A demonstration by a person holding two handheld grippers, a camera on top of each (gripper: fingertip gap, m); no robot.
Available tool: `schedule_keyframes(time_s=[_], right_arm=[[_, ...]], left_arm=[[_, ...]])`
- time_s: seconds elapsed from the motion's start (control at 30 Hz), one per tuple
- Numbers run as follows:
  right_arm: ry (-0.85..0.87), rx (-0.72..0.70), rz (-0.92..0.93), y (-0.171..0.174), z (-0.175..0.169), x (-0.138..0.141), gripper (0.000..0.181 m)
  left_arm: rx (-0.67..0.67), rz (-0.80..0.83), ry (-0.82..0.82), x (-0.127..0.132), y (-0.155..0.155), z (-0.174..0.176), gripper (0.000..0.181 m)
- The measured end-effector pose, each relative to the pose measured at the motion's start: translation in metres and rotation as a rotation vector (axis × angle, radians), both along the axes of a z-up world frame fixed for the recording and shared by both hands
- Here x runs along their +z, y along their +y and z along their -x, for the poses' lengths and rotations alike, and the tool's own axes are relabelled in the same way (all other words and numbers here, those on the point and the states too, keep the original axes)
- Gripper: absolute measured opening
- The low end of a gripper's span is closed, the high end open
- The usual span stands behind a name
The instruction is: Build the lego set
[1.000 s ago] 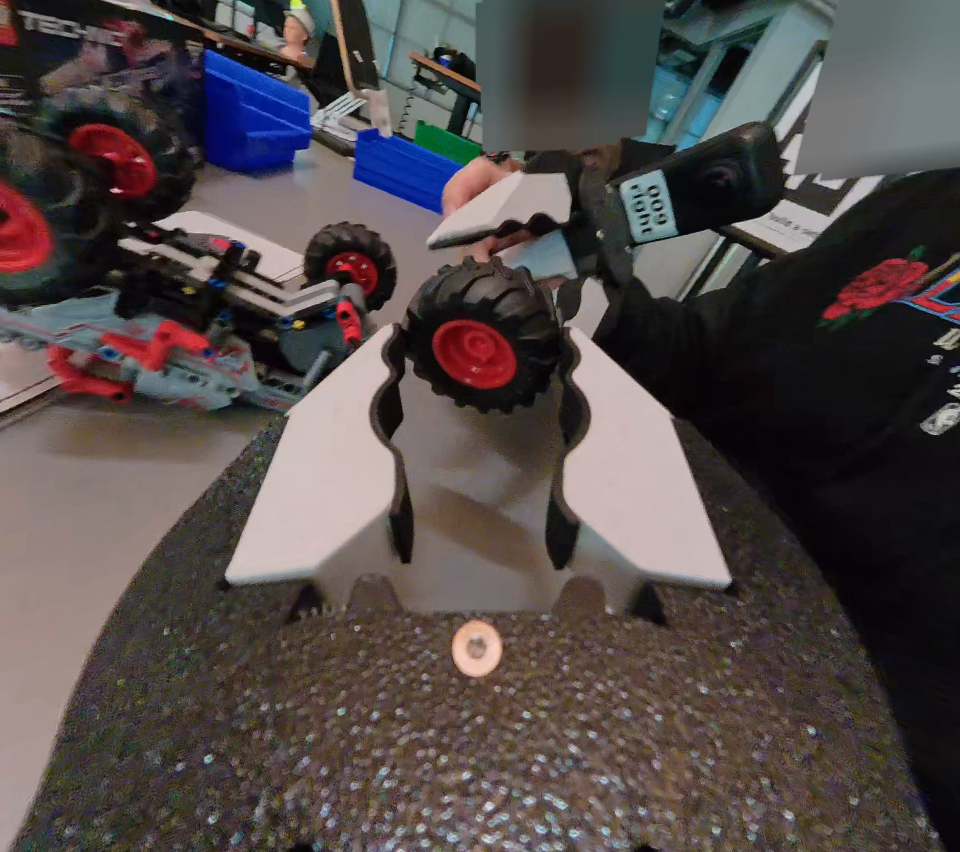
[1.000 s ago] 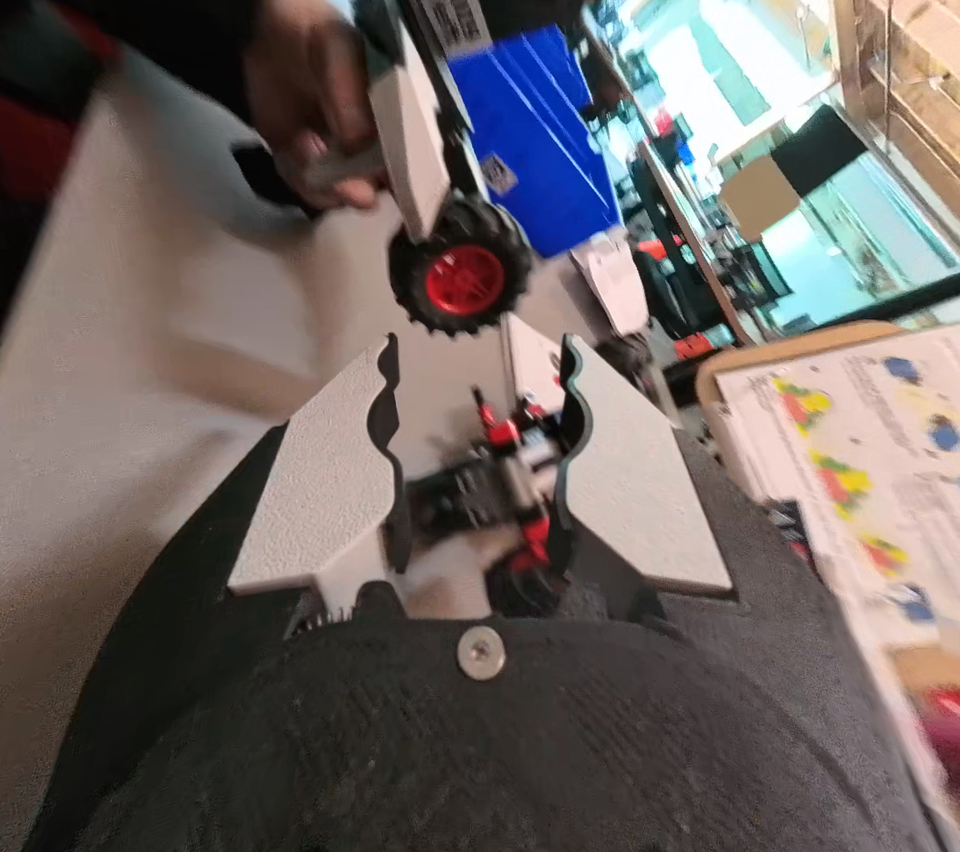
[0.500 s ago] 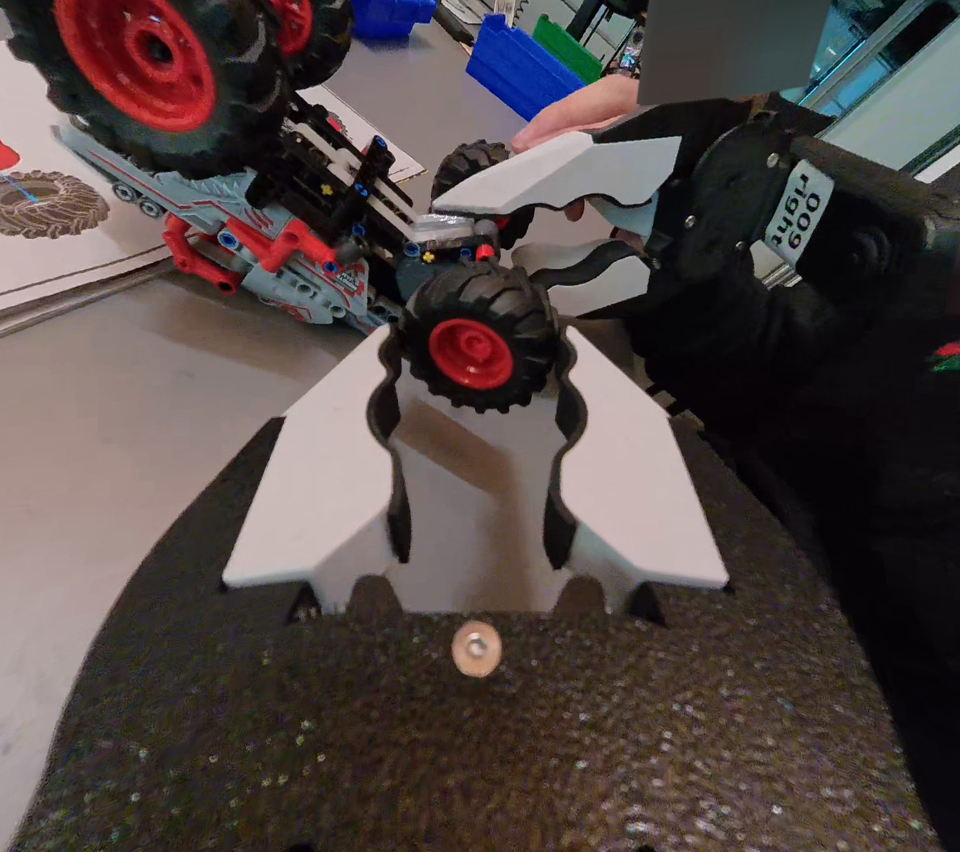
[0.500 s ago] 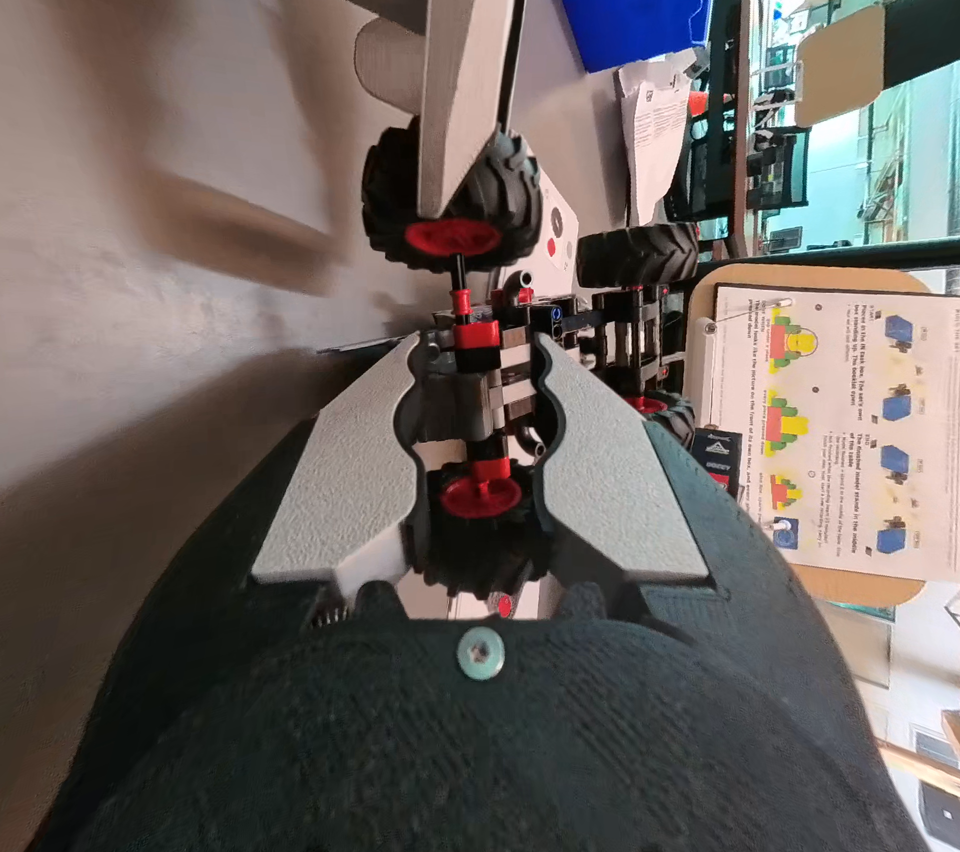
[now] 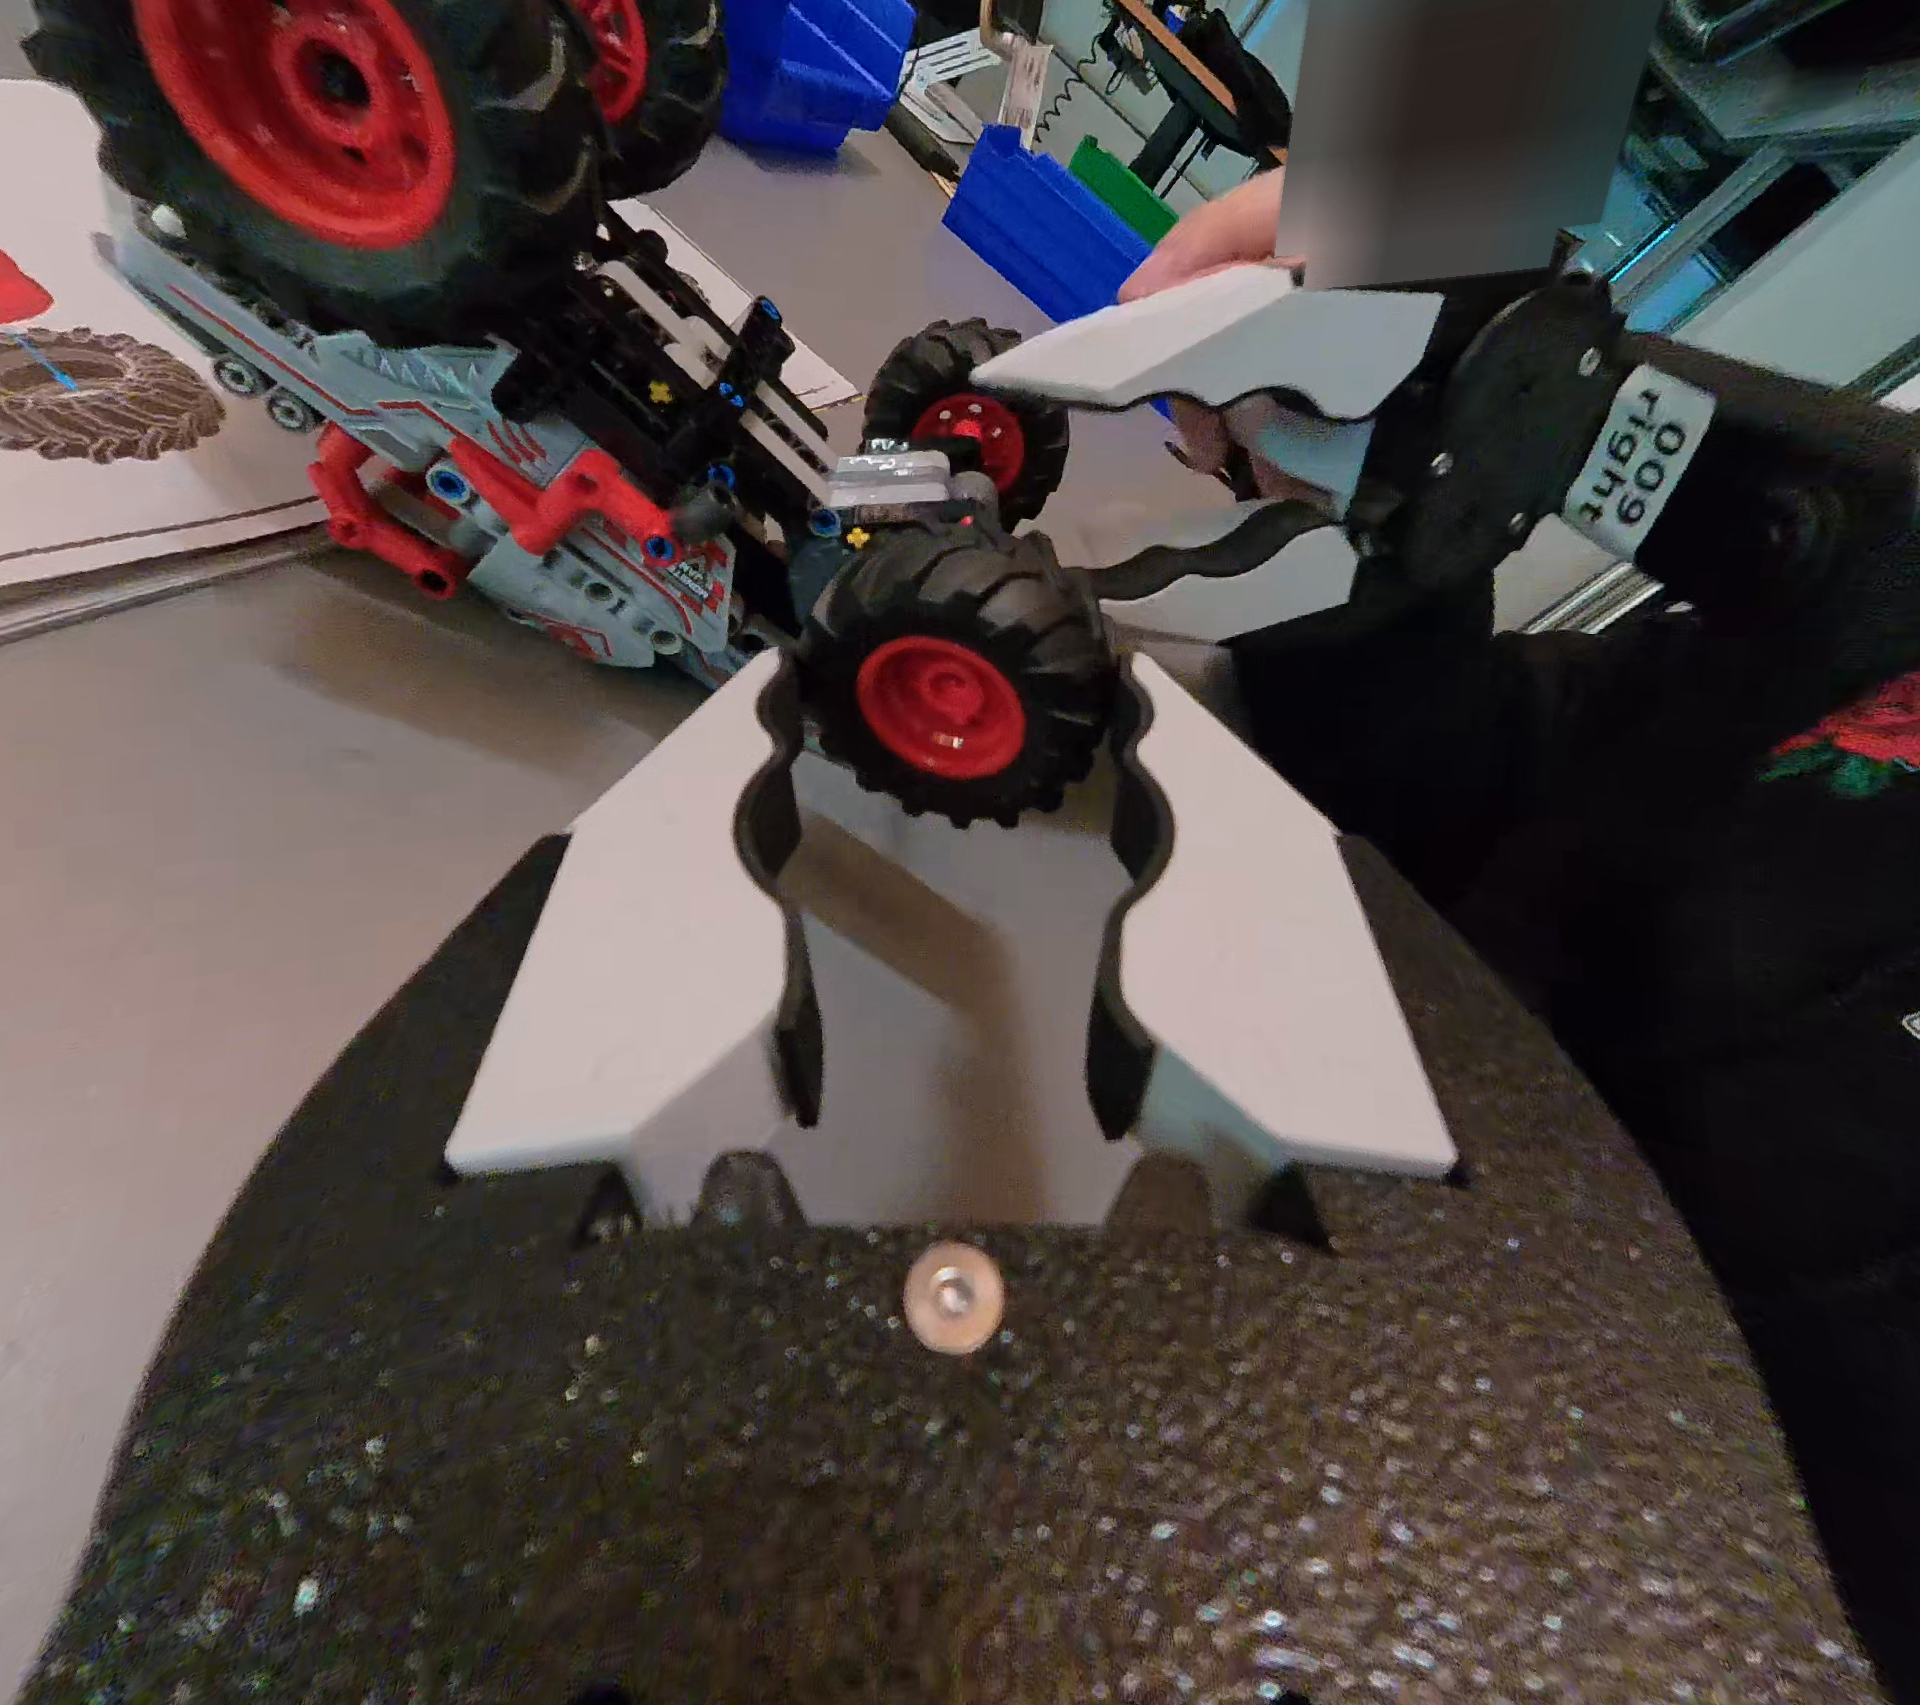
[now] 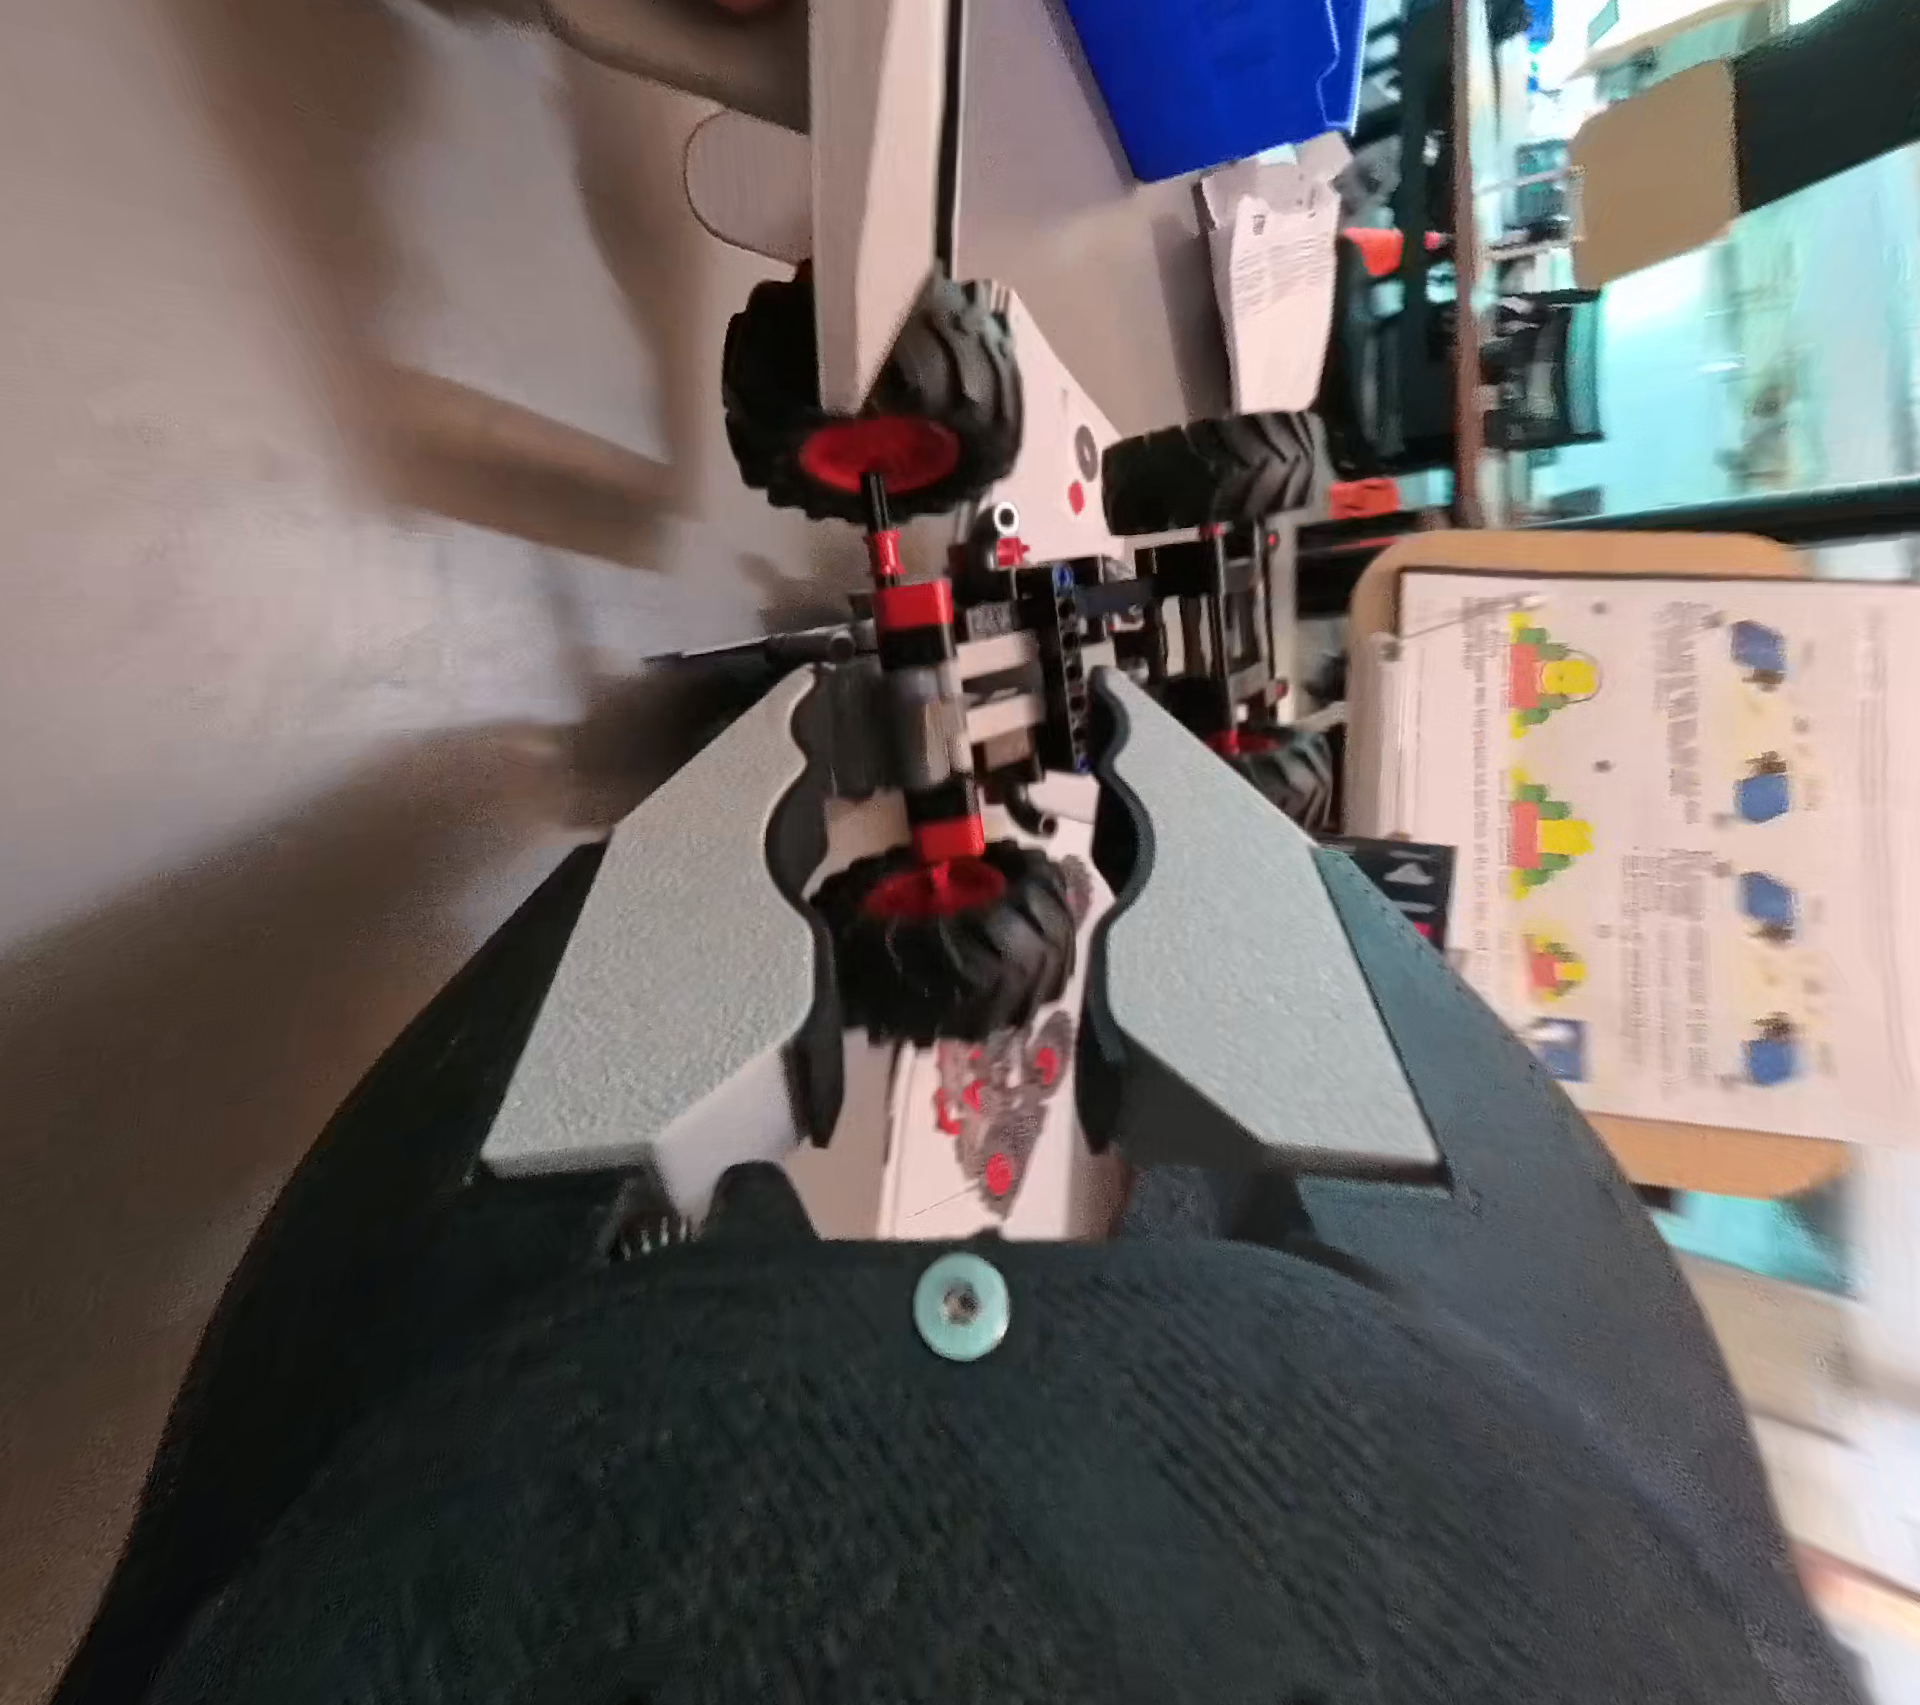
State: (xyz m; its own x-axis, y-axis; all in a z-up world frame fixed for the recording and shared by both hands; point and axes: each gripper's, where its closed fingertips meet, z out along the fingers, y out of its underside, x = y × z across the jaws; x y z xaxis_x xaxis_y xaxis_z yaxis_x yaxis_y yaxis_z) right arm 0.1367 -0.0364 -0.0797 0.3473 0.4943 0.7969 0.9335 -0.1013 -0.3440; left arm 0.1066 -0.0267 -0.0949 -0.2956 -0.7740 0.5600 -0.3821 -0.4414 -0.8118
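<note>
The lego truck (image 5: 582, 502) lies tilted on the grey table (image 5: 208, 824), its large red-hubbed wheels (image 5: 291, 66) raised at the left. My left gripper (image 5: 951, 689) is shut on a small black wheel with a red hub (image 5: 940, 705), both pads pressed on the tyre. In the right wrist view this wheel (image 6: 873, 408) sits on the end of the truck's black front axle. My right gripper (image 6: 951, 699) is open around the truck's front chassis (image 6: 997, 679). In the left wrist view its fingers (image 5: 1143, 346) stand apart from the chassis. Another small wheel (image 6: 945, 938) is on the axle's other end.
Blue bins (image 5: 810, 45) stand at the back of the table. A printed sheet (image 5: 94, 408) lies under the truck at the left. A board with an instruction page (image 6: 1642, 824) stands to the right. A person's black sleeve (image 5: 1558, 824) fills the right side.
My left gripper carried the small wheel down to the truck's front axle. My right gripper closed on the front chassis half a second ago and has since widened off it.
</note>
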Motion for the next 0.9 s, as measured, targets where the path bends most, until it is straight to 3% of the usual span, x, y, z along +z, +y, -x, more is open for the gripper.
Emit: schedule_keyframes(time_s=[0.07,0.13,0.23,0.3,0.4,0.5,0.6,0.9], right_arm=[[0.149,0.058,0.079,-0.02,-0.01,0.009,0.075],[0.254,0.108,0.114,-0.03,-0.028,0.012,0.091],[0.111,0.074,0.059,-0.015,-0.06,-0.003,0.099],[0.032,0.089,0.08,-0.011,-0.055,-0.018,0.103],[-0.038,0.162,0.017,-0.007,-0.035,-0.023,0.089],[-0.173,0.078,0.041,0.003,-0.053,-0.039,0.092],[-0.141,0.111,-0.033,0.007,-0.044,-0.031,0.064],[-0.099,0.046,0.004,0.007,-0.04,-0.033,0.064]], left_arm=[[-0.002,-0.022,-0.001,0.0,0.0,0.001,0.057],[-0.005,-0.037,-0.011,0.001,-0.001,0.002,0.057],[-0.01,-0.062,-0.004,-0.001,-0.002,0.001,0.057],[-0.01,-0.081,0.002,-0.002,-0.003,0.0,0.057],[-0.003,-0.102,0.006,-0.003,-0.003,0.0,0.057],[0.002,-0.092,0.002,-0.002,-0.003,-0.001,0.057],[0.005,-0.095,-0.001,-0.002,-0.001,-0.003,0.057],[0.024,-0.086,-0.042,0.005,0.004,0.002,0.057]])
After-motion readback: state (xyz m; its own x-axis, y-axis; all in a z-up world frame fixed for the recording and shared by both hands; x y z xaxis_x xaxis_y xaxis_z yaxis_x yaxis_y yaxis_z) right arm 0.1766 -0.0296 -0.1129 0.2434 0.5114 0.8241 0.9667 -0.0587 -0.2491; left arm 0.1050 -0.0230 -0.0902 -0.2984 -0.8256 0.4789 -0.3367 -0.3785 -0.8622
